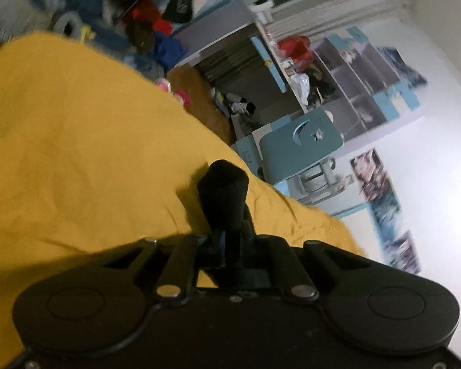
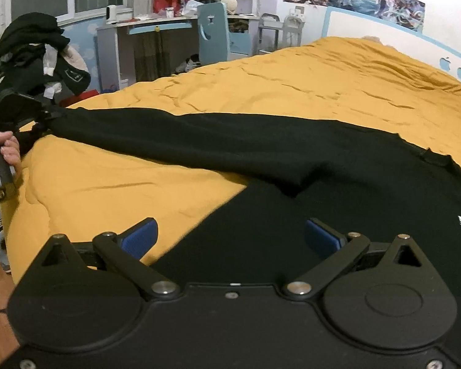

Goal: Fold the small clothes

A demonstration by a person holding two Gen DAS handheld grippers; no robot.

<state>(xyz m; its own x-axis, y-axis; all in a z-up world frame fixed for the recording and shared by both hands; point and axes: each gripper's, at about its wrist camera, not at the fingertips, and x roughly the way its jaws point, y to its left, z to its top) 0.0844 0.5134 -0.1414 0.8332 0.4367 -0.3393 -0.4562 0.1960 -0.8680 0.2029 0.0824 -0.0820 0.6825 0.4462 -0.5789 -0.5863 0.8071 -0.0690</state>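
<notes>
Left of right-wrist frame: left gripper pinching limp black knit garment sleeve end | right gripper spread | light, floppy; grab hems.

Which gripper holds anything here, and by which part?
Left gripper is shut on the black garment's sleeve end. Right gripper is open, holding nothing.

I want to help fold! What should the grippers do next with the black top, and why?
Probably carry the sleeve across onto the black top. The left gripper is shut on the sleeve end, stretched out over the yellow bed cover; the right gripper hangs open above the top.
</notes>
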